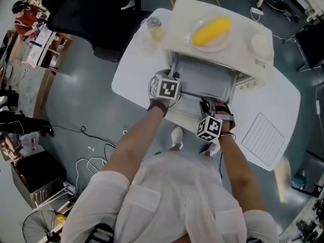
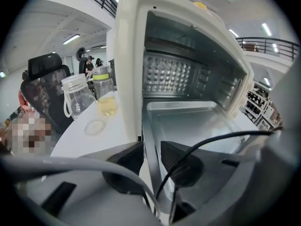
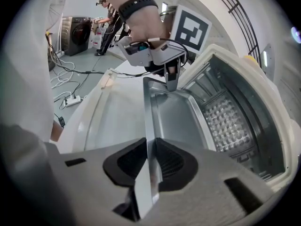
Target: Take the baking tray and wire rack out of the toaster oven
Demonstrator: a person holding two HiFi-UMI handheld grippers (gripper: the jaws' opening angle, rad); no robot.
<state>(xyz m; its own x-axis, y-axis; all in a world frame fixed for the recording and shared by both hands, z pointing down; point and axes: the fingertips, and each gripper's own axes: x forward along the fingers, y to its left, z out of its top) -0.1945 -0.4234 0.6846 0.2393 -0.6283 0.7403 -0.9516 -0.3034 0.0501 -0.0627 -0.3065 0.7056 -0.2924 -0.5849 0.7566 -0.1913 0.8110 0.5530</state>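
Left gripper (image 2: 149,157) stands wide astride the tray's (image 1: 205,80) left rim, its pads seemingly clear of it. The tray sticks partly out of the open oven (image 1: 177,19). Right gripper (image 3: 151,161) pinches its front rim. Rack (image 1: 263,138) lies on the desk (image 1: 129,72), right.

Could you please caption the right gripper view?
Right gripper clamped on the rim of the baking tray, left gripper at its far end, toaster oven open.
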